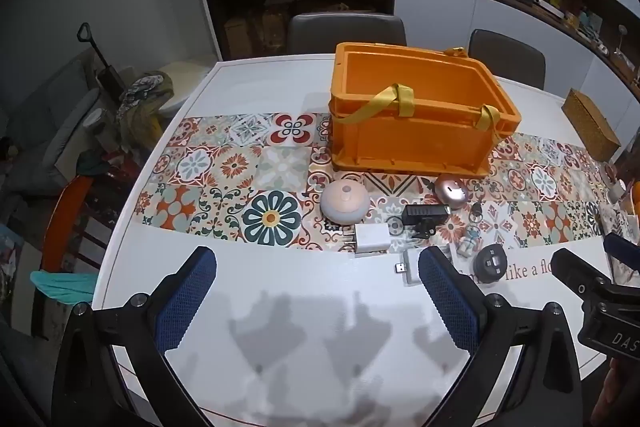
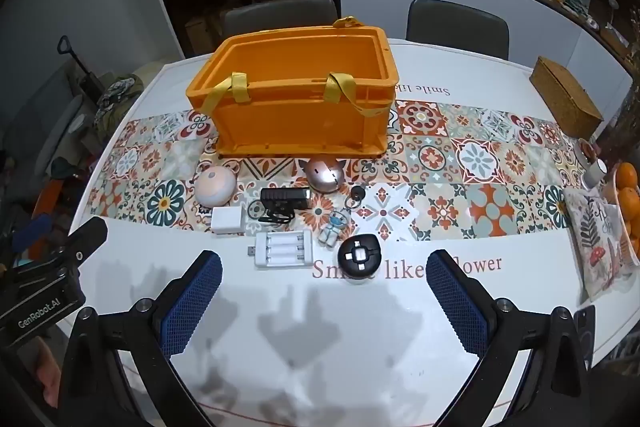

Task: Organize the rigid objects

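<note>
While the left gripper (image 1: 318,291) is held wide apart and empty above the white table (image 1: 248,83), an orange crate (image 1: 416,115) is seen beyond. From the right wrist, the right gripper (image 2: 324,293) is likewise spread empty; a battery charger (image 2: 284,248) and round black gadget (image 2: 359,254) lie just ahead.

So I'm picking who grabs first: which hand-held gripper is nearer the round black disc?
Right. The right hand-held gripper faces the round black disc almost head-on; from the left hand-held gripper, it lies off right.

A woven box (image 2: 566,98) sits at the surface's far right corner, with oranges (image 2: 628,193) and a printed cushion (image 2: 596,239) along the right edge.
</note>
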`<state>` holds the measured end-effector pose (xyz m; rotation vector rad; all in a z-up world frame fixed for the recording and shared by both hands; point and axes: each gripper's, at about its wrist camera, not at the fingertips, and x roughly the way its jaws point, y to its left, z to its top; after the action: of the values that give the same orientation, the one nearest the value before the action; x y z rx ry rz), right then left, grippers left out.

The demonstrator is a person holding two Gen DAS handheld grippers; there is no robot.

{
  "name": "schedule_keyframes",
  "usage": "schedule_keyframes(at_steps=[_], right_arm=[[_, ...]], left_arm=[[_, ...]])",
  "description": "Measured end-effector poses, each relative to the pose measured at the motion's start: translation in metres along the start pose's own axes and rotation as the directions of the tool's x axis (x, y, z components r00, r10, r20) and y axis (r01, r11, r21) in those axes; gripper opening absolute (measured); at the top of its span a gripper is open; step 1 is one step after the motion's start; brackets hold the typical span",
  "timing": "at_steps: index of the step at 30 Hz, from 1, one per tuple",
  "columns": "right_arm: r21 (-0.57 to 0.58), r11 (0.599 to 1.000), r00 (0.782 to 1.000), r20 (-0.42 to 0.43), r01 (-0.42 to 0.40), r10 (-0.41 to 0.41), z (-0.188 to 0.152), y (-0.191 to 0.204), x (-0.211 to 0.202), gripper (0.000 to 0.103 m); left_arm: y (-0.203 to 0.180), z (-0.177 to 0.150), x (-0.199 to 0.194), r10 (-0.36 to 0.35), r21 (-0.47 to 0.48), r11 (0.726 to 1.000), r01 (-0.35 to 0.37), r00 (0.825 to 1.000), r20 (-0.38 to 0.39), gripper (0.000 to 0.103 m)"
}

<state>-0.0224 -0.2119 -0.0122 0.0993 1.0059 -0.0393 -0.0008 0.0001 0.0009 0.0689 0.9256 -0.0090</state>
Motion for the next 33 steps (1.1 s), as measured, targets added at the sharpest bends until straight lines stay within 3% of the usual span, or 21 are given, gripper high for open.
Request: schedule_keyframes(at_steps=[33], right_arm=[[0.005, 1.000, 1.000, 0.002, -0.008, 0.008, 0.000, -0.006, -0.002, 0.103]], left_arm=[[-0.006, 0.003, -0.006, -0.036, -0.003, 0.999, 0.036, 0.999, -0.008, 0.103]])
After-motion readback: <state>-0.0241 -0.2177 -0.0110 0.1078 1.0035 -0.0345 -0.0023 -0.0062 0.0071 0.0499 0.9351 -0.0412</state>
